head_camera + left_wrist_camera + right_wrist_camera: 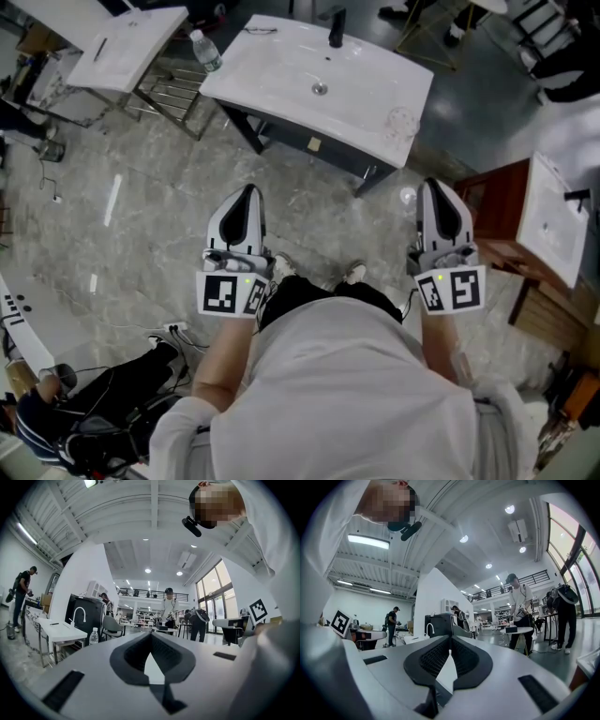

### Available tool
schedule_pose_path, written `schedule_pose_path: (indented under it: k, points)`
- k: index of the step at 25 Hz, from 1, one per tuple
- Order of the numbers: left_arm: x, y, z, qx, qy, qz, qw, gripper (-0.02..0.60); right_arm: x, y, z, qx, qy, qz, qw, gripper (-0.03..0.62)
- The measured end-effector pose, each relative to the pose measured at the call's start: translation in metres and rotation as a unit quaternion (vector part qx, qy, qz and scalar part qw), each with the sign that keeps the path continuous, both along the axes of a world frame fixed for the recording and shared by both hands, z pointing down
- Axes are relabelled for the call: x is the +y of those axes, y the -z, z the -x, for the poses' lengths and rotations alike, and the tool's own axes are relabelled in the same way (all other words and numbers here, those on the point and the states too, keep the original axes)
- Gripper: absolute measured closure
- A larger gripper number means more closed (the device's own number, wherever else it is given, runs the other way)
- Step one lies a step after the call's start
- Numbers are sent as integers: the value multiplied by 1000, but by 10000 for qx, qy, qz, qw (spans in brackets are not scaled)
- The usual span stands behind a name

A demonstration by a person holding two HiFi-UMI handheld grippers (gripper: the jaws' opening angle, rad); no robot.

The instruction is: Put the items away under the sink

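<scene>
Grey marbled floor fills the head view, and straight ahead stands a glossy white rectangular sink (375, 94) on a dark frame, with a black faucet (336, 28) at its back edge. A clear plastic water bottle (204, 50) sits at the sink's left corner. The left gripper (247, 193) and right gripper (438, 187) hang side by side well short of the sink, both smooth pale shells carrying black-and-white marker cubes.

Over to the left gripper view: the ribbed black pads (136, 653) meet at the tips, the jaws pressed together with nothing between them. The bottle shows small, far beyond.

Right gripper view now, and it's the same picture: textured dark pads closed tip to tip, empty.
</scene>
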State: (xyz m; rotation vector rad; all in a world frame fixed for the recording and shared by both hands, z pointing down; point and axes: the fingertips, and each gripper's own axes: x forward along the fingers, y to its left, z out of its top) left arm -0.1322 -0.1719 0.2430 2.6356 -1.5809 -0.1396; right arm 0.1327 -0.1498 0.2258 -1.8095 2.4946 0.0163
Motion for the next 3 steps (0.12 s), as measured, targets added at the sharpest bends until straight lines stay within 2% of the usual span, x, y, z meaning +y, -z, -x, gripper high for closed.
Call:
schedule_pose_path:
  k: [3]
  points:
    - [3, 1, 1, 27, 2, -6, 10000, 580, 2, 0, 2, 13, 11, 5, 10000, 553]
